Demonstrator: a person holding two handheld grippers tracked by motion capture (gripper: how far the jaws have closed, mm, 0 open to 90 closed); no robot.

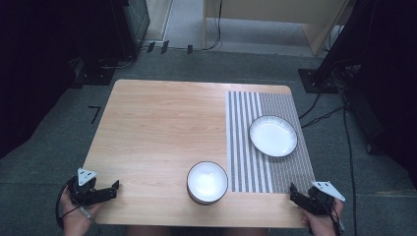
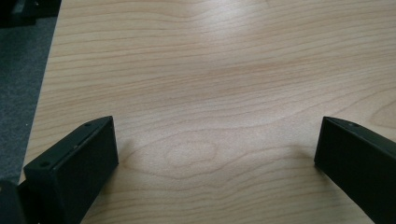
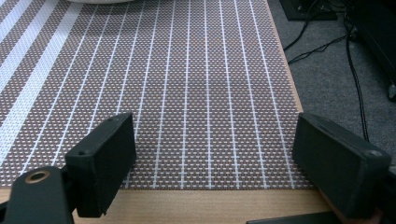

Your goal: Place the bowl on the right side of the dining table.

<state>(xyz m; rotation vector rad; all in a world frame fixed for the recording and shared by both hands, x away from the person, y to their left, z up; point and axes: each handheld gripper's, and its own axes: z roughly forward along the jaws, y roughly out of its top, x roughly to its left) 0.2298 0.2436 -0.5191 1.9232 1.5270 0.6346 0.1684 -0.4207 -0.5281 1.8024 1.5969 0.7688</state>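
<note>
High view: a wooden desk (image 1: 157, 128) carries a striped mat (image 1: 246, 147) on one side. A plate (image 1: 273, 135) lies on the mat; a bowl (image 1: 207, 182) sits just beside the mat's near corner, possibly a stack, though this is hard to tell. Both look glazed, so probably stiff, slippery and fragile; the rim seems the best hold. The left claw (image 1: 109, 191) and right claw (image 1: 297, 195) rest at the near corners, well apart from the mat's plate.

Left gripper view: jaws wide, empty, over bare wood.

Right gripper view: jaws wide, empty, over the mat; the plate is cut off at the top.
</note>
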